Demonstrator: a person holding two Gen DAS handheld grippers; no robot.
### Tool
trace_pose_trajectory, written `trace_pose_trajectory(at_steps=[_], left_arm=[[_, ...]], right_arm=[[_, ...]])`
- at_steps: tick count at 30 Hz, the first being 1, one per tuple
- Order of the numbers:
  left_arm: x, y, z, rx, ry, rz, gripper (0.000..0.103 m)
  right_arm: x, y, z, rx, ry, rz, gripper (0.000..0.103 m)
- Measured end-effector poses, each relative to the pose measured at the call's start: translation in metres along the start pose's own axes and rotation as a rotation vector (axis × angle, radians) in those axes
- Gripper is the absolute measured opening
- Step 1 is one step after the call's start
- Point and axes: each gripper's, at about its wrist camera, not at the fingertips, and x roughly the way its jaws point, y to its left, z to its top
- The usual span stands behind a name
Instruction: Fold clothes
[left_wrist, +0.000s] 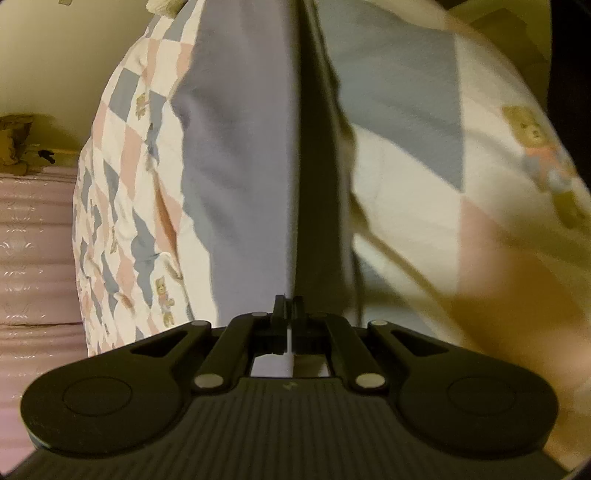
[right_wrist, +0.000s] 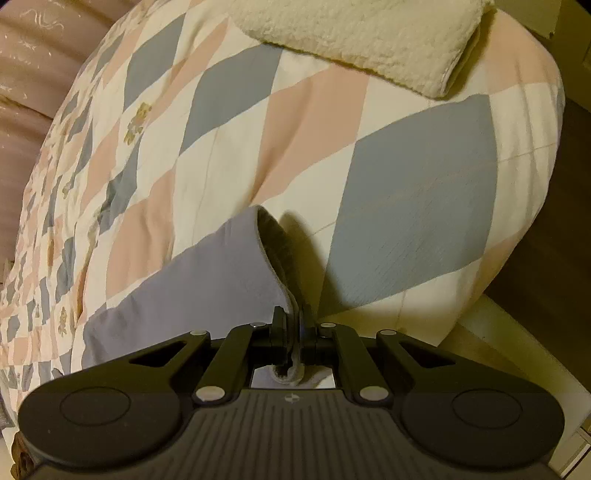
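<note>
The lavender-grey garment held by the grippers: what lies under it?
Under the lavender-grey garment lies a quilt of cream, pink and blue-grey diamonds with small teddy bears. The quilt area directly beneath the garment is covered. Both grippers, left and right, pinch its edge.

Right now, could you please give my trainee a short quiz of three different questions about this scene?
1. True or false: the right hand-held gripper is shut on the lavender garment.
2. What lies at the far end of the checked quilt? A) cream fleece, folded B) a book C) shoes
3. Fill in: the left hand-held gripper holds the same ____ cloth.

Key: 1 true; 2 A, the cream fleece; 3 lavender.
</note>
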Motion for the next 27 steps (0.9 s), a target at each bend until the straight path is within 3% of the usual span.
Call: trace_pose_trajectory(at_steps=[7, 9, 11, 12, 13, 14, 17, 20, 23, 27], left_arm=[[0.016, -0.020, 0.000, -0.009, 0.052, 0.020, 0.001], [0.025, -0.020, 0.001, -0.061, 0.097, 0.021, 0.004], [0.031, -0.018, 0.000, -0.133, 0.140, 0.019, 0.011], [0.025, -0.005, -0.006, -0.242, 0.153, 0.009, 0.015], [0.019, 0.007, -0.013, -0.351, 0.166, -0.001, 0.034], [0.013, 0.019, -0.019, -0.460, 0.178, -0.010, 0.042], [-0.005, 0.057, -0.038, -0.788, 0.214, -0.040, 0.042], [-0.011, 0.108, -0.076, -1.175, 0.239, -0.017, 0.045], [0.006, 0.150, -0.136, -1.575, 0.244, 0.010, 0.045], [0.046, 0.171, -0.232, -2.036, 0.278, 0.037, 0.045]], right_arm=[[0.017, 0.000, -0.008, -0.037, 0.046, -0.081, 0.007], [0.031, 0.003, -0.013, -0.069, 0.051, -0.138, 0.021], [0.032, 0.011, -0.018, -0.108, 0.011, -0.197, 0.051], [0.028, 0.016, -0.020, -0.130, -0.015, -0.226, 0.061], [0.022, 0.021, -0.024, -0.156, -0.055, -0.262, 0.077], [0.015, 0.027, -0.027, -0.181, -0.096, -0.296, 0.082], [-0.004, 0.042, -0.037, -0.215, -0.200, -0.348, 0.082], [-0.013, 0.062, -0.047, -0.197, -0.258, -0.291, 0.082], [-0.004, 0.092, -0.058, -0.200, -0.242, -0.210, 0.082], [0.015, 0.138, -0.082, -0.272, -0.197, -0.161, 0.082]])
